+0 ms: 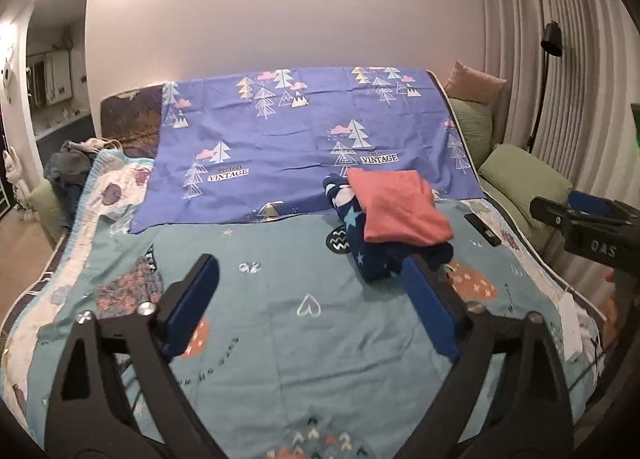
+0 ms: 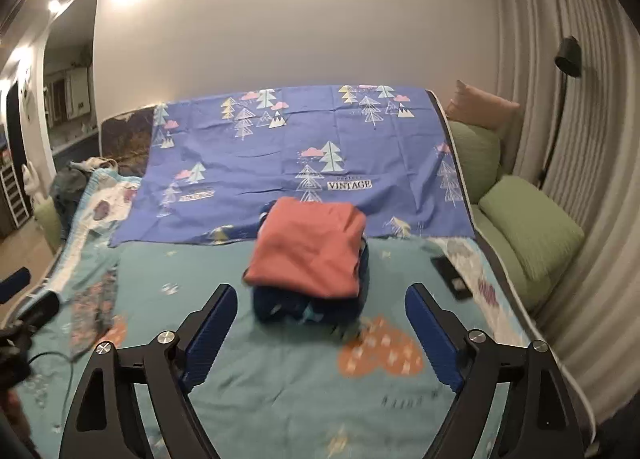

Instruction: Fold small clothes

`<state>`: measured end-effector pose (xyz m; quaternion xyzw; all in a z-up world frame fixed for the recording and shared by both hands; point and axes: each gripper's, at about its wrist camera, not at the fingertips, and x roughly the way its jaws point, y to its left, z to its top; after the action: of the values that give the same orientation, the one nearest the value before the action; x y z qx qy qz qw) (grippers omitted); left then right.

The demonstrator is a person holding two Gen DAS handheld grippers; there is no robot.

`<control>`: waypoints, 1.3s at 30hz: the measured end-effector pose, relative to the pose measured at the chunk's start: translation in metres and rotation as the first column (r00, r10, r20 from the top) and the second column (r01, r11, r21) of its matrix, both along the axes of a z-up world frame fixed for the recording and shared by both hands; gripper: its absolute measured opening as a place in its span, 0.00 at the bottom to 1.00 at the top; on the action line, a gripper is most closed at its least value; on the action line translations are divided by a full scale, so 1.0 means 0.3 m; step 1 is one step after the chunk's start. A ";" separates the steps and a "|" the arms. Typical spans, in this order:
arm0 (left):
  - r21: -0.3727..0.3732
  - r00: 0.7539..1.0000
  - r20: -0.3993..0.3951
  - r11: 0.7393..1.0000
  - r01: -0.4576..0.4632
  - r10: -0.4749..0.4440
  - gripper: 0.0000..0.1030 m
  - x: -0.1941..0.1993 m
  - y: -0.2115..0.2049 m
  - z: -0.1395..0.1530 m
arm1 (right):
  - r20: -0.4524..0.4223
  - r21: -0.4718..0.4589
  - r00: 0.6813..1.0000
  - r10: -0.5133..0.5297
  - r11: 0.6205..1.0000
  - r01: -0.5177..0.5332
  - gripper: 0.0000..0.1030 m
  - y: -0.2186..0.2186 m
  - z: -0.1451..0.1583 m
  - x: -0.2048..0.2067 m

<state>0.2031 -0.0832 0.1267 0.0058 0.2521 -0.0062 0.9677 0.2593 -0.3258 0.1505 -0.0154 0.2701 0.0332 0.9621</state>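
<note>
A folded coral-pink garment (image 1: pixel 400 209) lies on top of a folded navy star-print garment (image 1: pixel 364 247) on the bed; the pink garment (image 2: pixel 312 251) and the navy garment (image 2: pixel 308 305) also show in the right wrist view. My left gripper (image 1: pixel 310 279) is open and empty above the teal bedspread, left of and nearer than the stack. My right gripper (image 2: pixel 320 303) is open and empty, its jaws apart on either side of the stack, just short of it. The right gripper also shows at the right edge of the left wrist view (image 1: pixel 560 215).
A blue tree-print sheet (image 1: pixel 300 147) covers the far half of the bed. A pile of unfolded clothes (image 1: pixel 74 167) lies at the far left. A dark flat remote-like object (image 2: pixel 452 279) lies right of the stack. Green cushions (image 2: pixel 528 231), a floor lamp (image 2: pixel 560 107) and curtains stand at right.
</note>
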 end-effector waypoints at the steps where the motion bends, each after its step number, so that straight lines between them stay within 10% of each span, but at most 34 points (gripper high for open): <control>1: -0.002 1.000 0.006 1.000 -0.001 0.001 0.94 -0.031 -0.006 -0.005 | -0.001 0.007 1.000 -0.003 1.000 0.003 0.91 0.006 0.001 -0.042; 14: -0.054 1.000 -0.023 0.998 -0.022 0.020 0.98 -0.292 -0.025 -0.072 | 0.096 -0.099 0.995 -0.037 0.994 0.047 0.99 0.117 -0.066 -0.431; 39: -0.056 0.999 -0.002 0.998 -0.032 0.032 0.98 -0.360 -0.032 -0.069 | 0.082 -0.100 0.997 -0.010 0.995 0.018 1.00 0.152 -0.100 -0.482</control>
<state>0.0951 -0.0927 0.1061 -0.0253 0.2524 0.0024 0.9673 0.1148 -0.2802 0.1204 -0.0635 0.2322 0.0121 0.9705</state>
